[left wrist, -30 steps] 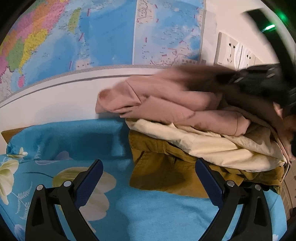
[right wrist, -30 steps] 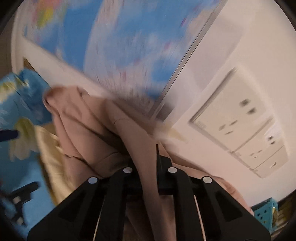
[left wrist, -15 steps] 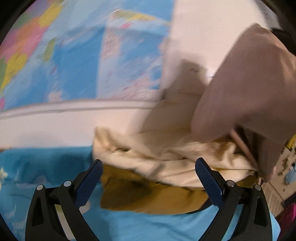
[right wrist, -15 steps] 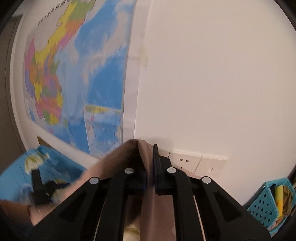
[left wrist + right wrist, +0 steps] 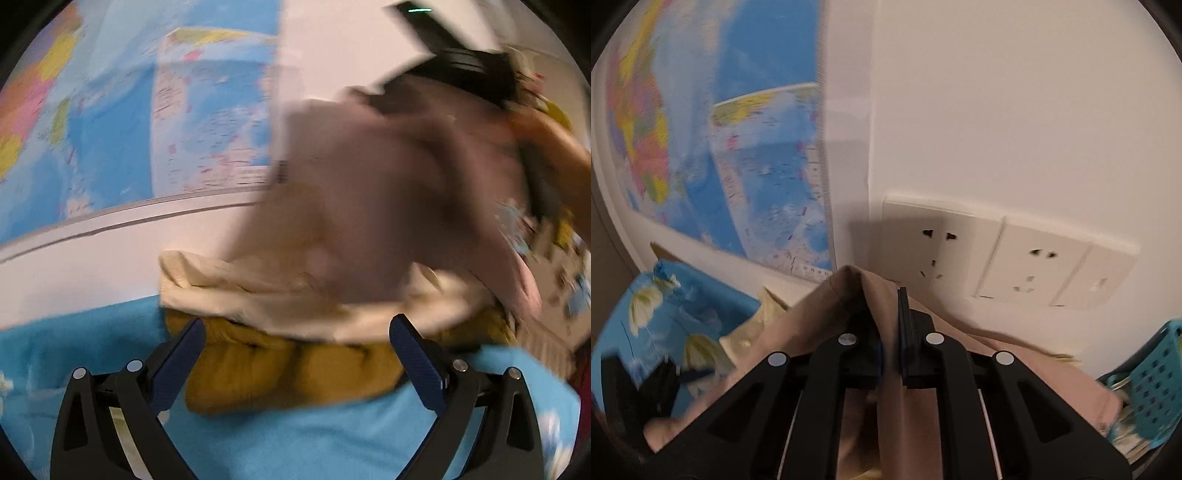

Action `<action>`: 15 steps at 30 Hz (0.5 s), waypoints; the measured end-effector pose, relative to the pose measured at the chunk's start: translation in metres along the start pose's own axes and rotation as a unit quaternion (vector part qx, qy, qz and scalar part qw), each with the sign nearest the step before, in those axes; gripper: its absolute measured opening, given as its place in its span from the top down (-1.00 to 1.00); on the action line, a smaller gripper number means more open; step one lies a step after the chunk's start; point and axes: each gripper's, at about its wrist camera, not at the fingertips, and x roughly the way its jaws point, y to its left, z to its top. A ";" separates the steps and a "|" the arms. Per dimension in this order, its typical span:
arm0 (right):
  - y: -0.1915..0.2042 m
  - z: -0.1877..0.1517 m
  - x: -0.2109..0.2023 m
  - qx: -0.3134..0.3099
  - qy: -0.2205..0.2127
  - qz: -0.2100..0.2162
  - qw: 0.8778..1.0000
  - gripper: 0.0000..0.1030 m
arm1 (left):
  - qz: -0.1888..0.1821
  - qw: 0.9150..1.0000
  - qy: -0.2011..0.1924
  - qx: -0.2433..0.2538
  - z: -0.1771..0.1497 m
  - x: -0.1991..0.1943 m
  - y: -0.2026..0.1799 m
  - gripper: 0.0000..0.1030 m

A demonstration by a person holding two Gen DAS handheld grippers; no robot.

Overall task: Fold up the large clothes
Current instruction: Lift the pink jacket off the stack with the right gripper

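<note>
— Right hand-held gripper (image 5: 891, 332) first: how do its jaws stand?
— Nearly together, pinched on a fold of the pink-brown garment (image 5: 849, 295). The cloth rises in a peak between the two black fingers and hangs down on both sides of them, toward the camera.
— And from the other camera?
— The same garment (image 5: 388, 206) shows as a blurred mass held up in the air at the right, above the pile. A black device sits at its top edge, next to a person's bare forearm (image 5: 554, 151); the blur hides the details.
— What is in the pile?
— A cream garment (image 5: 258, 295) lies on a mustard-yellow garment (image 5: 280, 369). Both rest on the bed, which has a blue floral cover (image 5: 314, 443), close to the wall.
— The left hand-held gripper (image 5: 295, 347)?
— Its jaws stand wide apart with nothing between them. The blue-padded fingers frame the near edge of the mustard-yellow garment, just in front of it; whether they touch the cloth I cannot tell.
— What lies behind?
— A large map (image 5: 738, 147) hangs on the white wall, with wall sockets (image 5: 1008, 258) to its right. A turquoise perforated basket (image 5: 1145, 387) stands at the lower right of the right wrist view, beside the hanging cloth.
</note>
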 end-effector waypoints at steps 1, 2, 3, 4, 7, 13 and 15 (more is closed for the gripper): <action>0.000 0.001 0.005 -0.002 0.006 -0.002 1.000 0.81 | -0.008 1.000 -0.005 0.013 -0.003 -0.004 -0.003 -0.87; 0.002 -0.001 0.011 -0.005 0.011 -0.003 1.000 0.72 | 0.005 0.999 -0.015 0.030 -0.002 -0.005 -0.008 -0.87; 0.002 -0.002 0.013 -0.005 0.014 -0.003 1.000 0.70 | 0.029 0.998 -0.018 0.045 0.003 -0.001 -0.012 -0.87; 0.003 -0.004 0.013 -0.008 0.016 -0.002 1.000 0.51 | 0.054 0.997 -0.015 0.052 0.009 0.006 -0.013 -0.87; 0.009 -0.013 -0.010 -0.037 -0.013 -0.047 0.998 -0.19 | 0.079 0.997 0.018 0.004 0.034 0.035 0.010 -0.83; 0.074 -0.064 -0.074 -0.193 -0.085 -0.035 0.977 -0.44 | 0.085 0.993 0.029 -0.082 0.042 0.052 0.056 -0.78; 0.101 -0.083 -0.057 -0.249 -0.059 -0.021 0.966 -0.41 | 0.086 0.992 0.029 -0.090 0.037 0.050 0.058 -0.78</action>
